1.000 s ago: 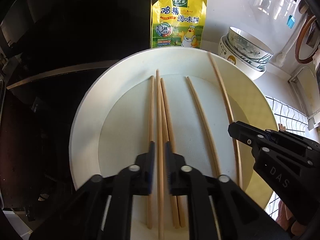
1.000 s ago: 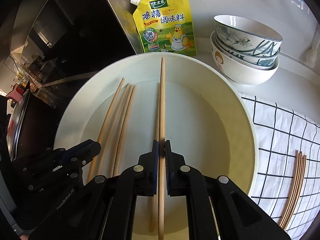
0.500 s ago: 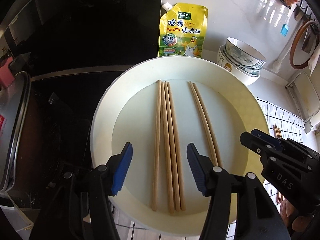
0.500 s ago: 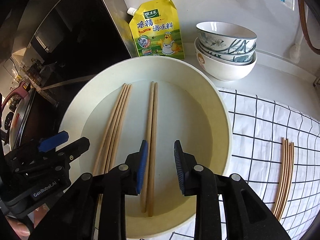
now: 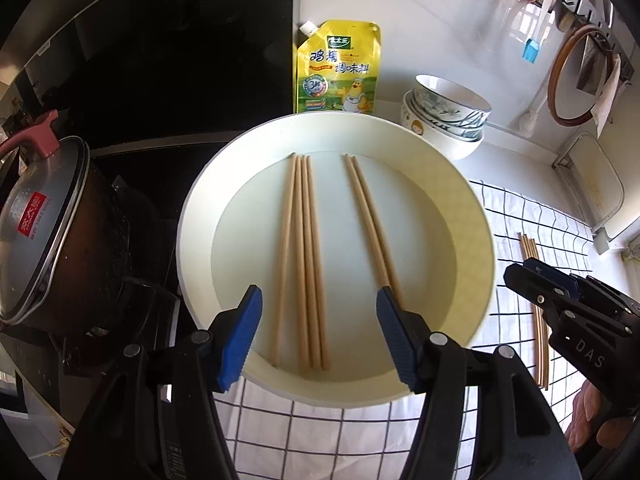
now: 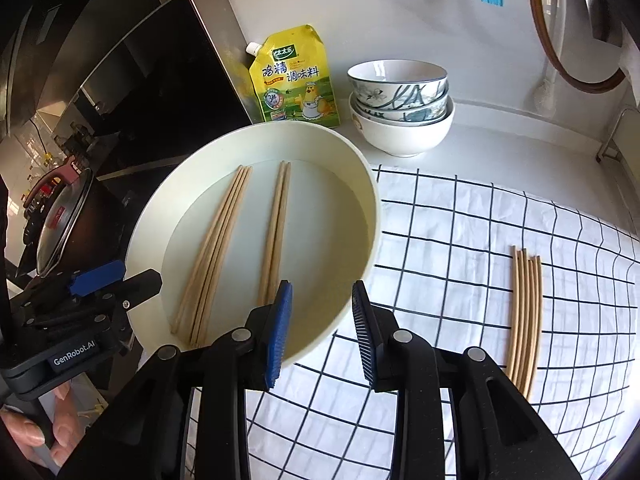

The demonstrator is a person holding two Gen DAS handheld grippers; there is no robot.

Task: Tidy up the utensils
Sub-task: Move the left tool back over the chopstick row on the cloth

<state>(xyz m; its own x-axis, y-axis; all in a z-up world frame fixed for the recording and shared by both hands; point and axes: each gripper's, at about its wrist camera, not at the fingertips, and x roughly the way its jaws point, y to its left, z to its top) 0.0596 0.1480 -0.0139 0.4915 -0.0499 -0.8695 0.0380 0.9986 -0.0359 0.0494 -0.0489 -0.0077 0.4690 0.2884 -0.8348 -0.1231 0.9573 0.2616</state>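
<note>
A big white plate (image 5: 474, 240) holds two groups of wooden chopsticks: a bundle of several (image 5: 302, 260) on the left and a pair (image 5: 370, 224) to its right. My left gripper (image 5: 318, 296) hovers over the plate's near edge, jaws opening, nothing between the blue pads. In the right wrist view the same bundle (image 6: 216, 248) and pair (image 6: 276, 232) lie in the plate (image 6: 362, 172). My right gripper (image 6: 322, 286) hangs above the plate's near right rim, jaws opening and empty. Several more chopsticks (image 6: 526, 316) lie on the checked cloth.
A yellow seasoning pouch (image 6: 296, 80) leans on the wall behind the plate, beside stacked bowls (image 6: 400, 100). A lidded pot (image 5: 44, 232) sits on the dark stove at left. The white checked cloth (image 6: 440, 240) spreads right of the plate. A hand (image 6: 36, 428) holds the left gripper.
Both grippers let go of the chopsticks they were shut on, opened, and drew back and up from the plate. The released sticks now lie flat in two neat groups.
</note>
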